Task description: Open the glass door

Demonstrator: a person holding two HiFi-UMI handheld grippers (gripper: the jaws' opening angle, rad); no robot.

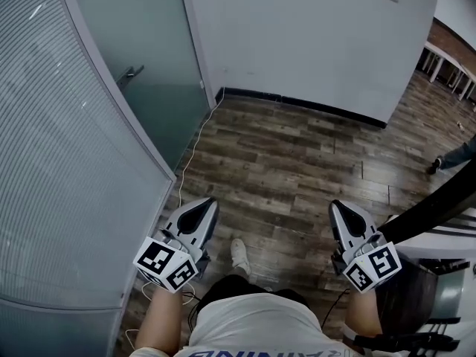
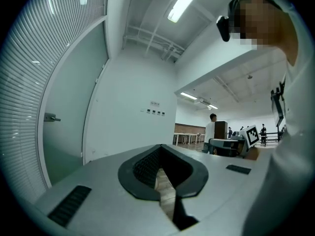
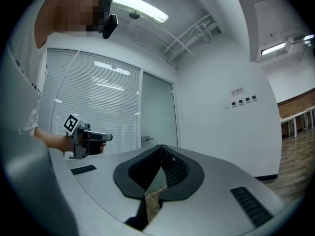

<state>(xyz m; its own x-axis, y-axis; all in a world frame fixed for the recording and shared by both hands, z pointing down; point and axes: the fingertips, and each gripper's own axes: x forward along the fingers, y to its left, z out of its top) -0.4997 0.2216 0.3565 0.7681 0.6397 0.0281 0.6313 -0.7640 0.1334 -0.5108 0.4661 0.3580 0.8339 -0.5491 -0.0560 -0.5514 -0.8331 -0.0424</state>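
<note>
Looks heavy, stiff, slick: door (image 1: 152, 43) at eleven o'clock, best taken by handle (image 1: 130, 74); left gripper (image 1: 204, 204), right gripper (image 1: 340, 208) jaws pressed together, empty.

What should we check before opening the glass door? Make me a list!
1. Door shut, handle in view: ok.
2. Left gripper empty: ok.
3. Right gripper empty: ok.
4. Jaws open for the handle: not ok, both pairs are together.
5. A gripper at the handle: not ok, both are well apart from it.
6. Cable out of the way: cannot tell.
</note>
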